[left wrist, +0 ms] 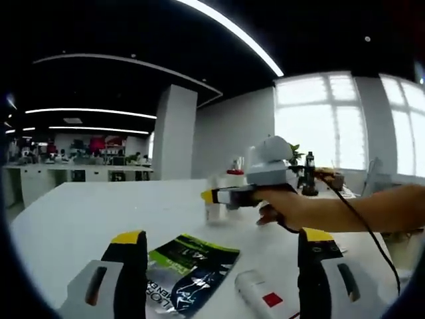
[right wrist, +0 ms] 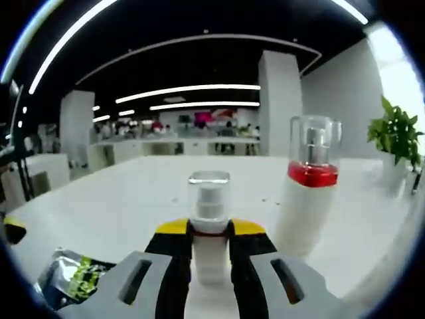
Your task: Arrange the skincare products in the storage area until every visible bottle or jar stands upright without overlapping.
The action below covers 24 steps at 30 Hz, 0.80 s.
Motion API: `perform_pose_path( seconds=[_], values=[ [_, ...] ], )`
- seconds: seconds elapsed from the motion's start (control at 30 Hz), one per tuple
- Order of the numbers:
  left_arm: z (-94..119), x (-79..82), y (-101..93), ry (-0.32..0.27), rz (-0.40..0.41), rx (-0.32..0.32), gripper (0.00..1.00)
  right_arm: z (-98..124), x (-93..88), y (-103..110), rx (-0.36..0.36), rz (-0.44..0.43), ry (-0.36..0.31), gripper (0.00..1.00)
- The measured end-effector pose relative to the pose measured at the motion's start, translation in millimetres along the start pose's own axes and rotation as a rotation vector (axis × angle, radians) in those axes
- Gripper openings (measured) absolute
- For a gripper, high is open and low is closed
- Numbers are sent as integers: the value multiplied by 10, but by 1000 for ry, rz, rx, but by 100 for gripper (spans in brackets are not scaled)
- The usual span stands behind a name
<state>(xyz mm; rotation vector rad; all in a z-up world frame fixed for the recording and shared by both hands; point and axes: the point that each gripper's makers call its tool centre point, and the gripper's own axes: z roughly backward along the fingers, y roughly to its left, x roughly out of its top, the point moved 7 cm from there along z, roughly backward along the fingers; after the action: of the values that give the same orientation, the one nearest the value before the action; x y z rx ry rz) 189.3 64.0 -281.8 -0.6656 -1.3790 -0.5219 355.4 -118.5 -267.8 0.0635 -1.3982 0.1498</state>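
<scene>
- Small pump bottle [right wrist: 209,226] standing upright on the white table [right wrist: 119,206], right gripper [right wrist: 210,256] pinching it between yellow-tipped jaws.
- Taller bottle with red band and clear cap [right wrist: 309,193] standing upright just beside it.
- Left gripper [left wrist: 219,266] hovering with jaws spread, nothing between them.
- Ahead of it a green-black sachet [left wrist: 189,269] and a white tube [left wrist: 259,296] are lying flat.
- Person's hand [left wrist: 282,203] is gripping the right gripper.
- Potted plant [right wrist: 397,136] sitting at table edge.

At the lower middle of the left gripper view, a flat black-and-green sachet [left wrist: 189,269] bears partial white letters "LOR".
</scene>
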Motion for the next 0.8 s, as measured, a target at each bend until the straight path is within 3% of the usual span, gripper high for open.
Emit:
perform_pose_path(
  seconds=[0.37, 0.7, 0.8],
  values=[
    [-8, -11, 8, 8, -6, 3, 96, 130, -66, 48, -18, -12, 10, 20],
    [-4, -6, 10, 6, -6, 3, 96, 71, -60, 27, -24, 9, -3, 20],
    [-2, -4, 14, 6, -8, 5, 96, 98, -108, 27, -38, -14, 22, 27]
  ],
)
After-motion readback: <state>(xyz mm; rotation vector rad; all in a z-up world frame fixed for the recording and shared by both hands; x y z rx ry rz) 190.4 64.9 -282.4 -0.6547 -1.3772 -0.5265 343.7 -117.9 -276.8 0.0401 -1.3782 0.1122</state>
